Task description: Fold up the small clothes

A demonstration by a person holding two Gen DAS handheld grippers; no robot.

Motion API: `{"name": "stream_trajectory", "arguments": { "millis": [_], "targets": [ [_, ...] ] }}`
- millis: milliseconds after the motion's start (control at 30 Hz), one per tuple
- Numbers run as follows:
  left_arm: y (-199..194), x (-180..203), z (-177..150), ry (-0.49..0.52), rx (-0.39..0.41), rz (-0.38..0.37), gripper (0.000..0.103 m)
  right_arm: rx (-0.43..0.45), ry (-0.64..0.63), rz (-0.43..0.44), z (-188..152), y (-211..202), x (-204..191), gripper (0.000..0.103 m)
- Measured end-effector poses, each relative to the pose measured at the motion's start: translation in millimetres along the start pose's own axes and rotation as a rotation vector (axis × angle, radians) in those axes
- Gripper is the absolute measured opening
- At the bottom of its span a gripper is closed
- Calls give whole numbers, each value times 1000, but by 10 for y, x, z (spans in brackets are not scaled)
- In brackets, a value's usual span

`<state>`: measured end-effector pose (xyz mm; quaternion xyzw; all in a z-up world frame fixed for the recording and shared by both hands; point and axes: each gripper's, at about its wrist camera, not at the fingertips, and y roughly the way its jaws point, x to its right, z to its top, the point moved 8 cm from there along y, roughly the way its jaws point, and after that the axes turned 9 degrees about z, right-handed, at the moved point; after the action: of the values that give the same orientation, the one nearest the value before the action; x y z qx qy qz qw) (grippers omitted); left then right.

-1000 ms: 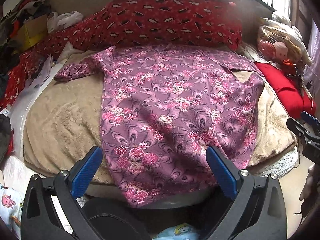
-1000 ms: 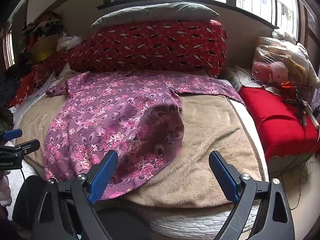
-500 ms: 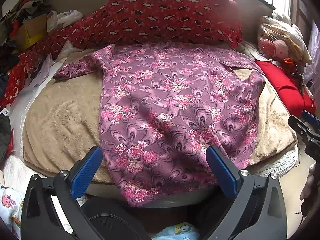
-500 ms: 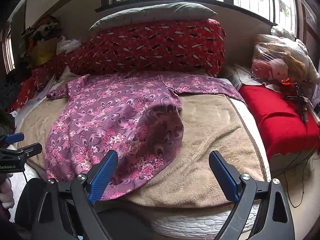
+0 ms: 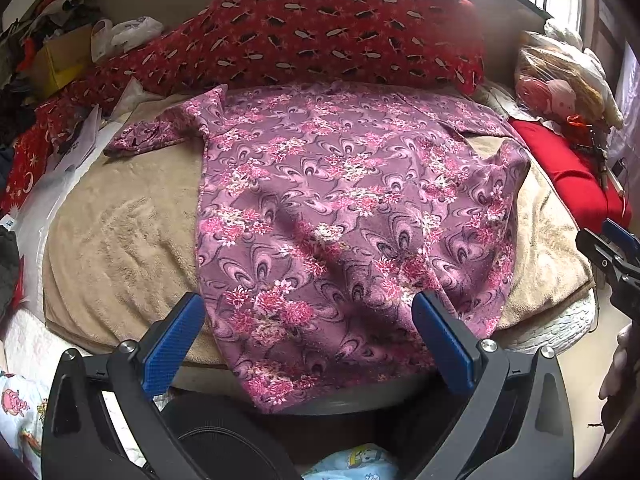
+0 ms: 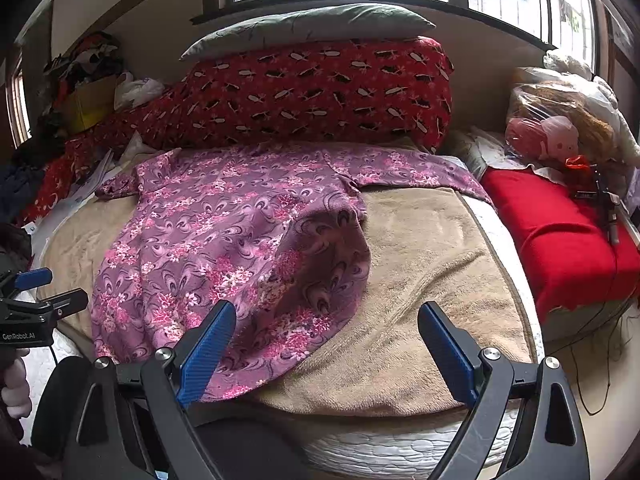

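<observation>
Blue ribbed pads on the left gripper (image 5: 306, 320) stand wide apart, nothing between them, hovering just off the near edge of the bed over the hem of the purple floral garment (image 5: 340, 208). Same story on the right gripper (image 6: 326, 336): fingers spread wide, empty, poised off the near edge with the garment's folded-over side showing past its left finger. That garment lies spread on the tan blanket (image 6: 420, 280), collar end toward the far edge against the red patterned pillow (image 6: 320, 92), one sleeve stretched toward the left edge, the other toward the right, and the hem spilling over the near edge. Its right side is flipped inward, with a raised fold. A grey pillow (image 6: 312, 28) sits on top of the red one, and a red cloth (image 6: 560, 232) lies off the bed's right edge.
</observation>
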<state>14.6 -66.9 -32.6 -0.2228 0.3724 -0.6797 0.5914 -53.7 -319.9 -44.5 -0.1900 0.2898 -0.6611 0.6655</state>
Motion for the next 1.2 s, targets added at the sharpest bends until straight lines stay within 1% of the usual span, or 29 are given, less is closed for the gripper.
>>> {"name": "stream_trajectory", "arguments": {
  "millis": [467,733,833,933,1033,1133,1200],
  "targets": [
    [85,45,-48,6,-12,-2,103,-9,2,5,-4,35,-12,94],
    [216,15,-45,1,-45,-5,103,-29,9,11,44,169,21,93],
    [286,-35,-43,-5,-66,1,103,-37,27,25,56,233,47,92],
    [403,-211,-31,-34,-103,18,103,-45,86,40,57,310,168,92],
    [585,-524,-50,-96,-166,43,103,-52,143,21,45,394,376,92],
    [816,-814,-175,-153,-262,84,103,-79,171,-2,-1,532,558,92],
    [935,-896,-283,-178,-317,90,103,-109,167,-15,-40,669,622,91]
  ]
}}
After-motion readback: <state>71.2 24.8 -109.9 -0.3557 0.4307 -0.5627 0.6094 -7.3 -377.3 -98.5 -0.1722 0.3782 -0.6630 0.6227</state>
